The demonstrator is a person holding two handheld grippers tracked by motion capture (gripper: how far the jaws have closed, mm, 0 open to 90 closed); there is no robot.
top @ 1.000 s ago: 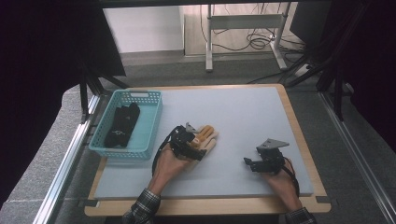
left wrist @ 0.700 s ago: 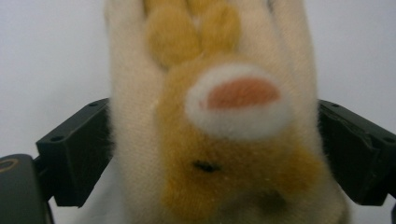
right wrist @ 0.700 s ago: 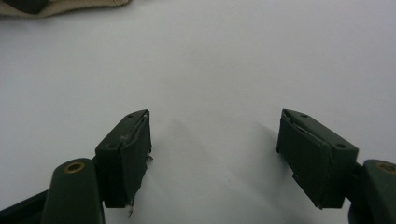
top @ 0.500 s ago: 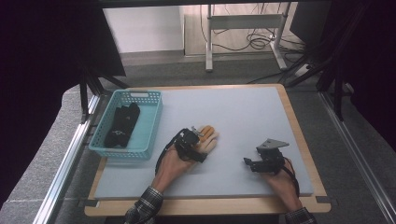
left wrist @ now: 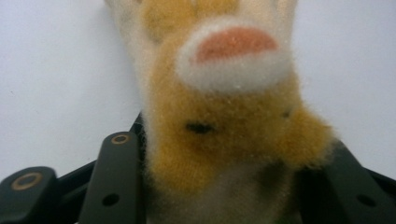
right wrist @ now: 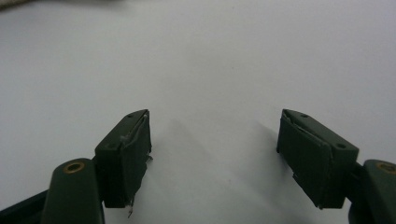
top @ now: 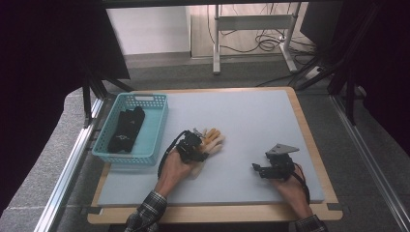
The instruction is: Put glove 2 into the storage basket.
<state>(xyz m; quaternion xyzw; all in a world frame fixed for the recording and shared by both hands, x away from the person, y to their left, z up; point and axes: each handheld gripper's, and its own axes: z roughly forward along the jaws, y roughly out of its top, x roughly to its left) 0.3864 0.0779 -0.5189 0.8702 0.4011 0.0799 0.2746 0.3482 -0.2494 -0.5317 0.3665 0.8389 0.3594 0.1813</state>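
A fuzzy orange and white paw-shaped glove (top: 214, 139) lies on the grey mat left of the middle. My left gripper (top: 198, 146) is at its wrist end; its jaws have just been closing with the glove between them. In the left gripper view the black fingers (left wrist: 116, 168) press into the glove (left wrist: 219, 126) from both sides. My right gripper (top: 257, 168) rests low on the mat at the front right. In the right gripper view it (right wrist: 217, 140) stands open, with bare mat between its pads (right wrist: 135, 154).
A teal basket (top: 160, 129) stands at the left edge of the mat with a black glove-like item (top: 126, 128) inside. The grey mat (top: 251, 116) lies on a wooden board (top: 309, 140). A metal rail runs along the left side.
The left gripper's jaws have closed in on the fuzzy glove's wrist end, and the left hand has shifted slightly. The right gripper has stayed put.
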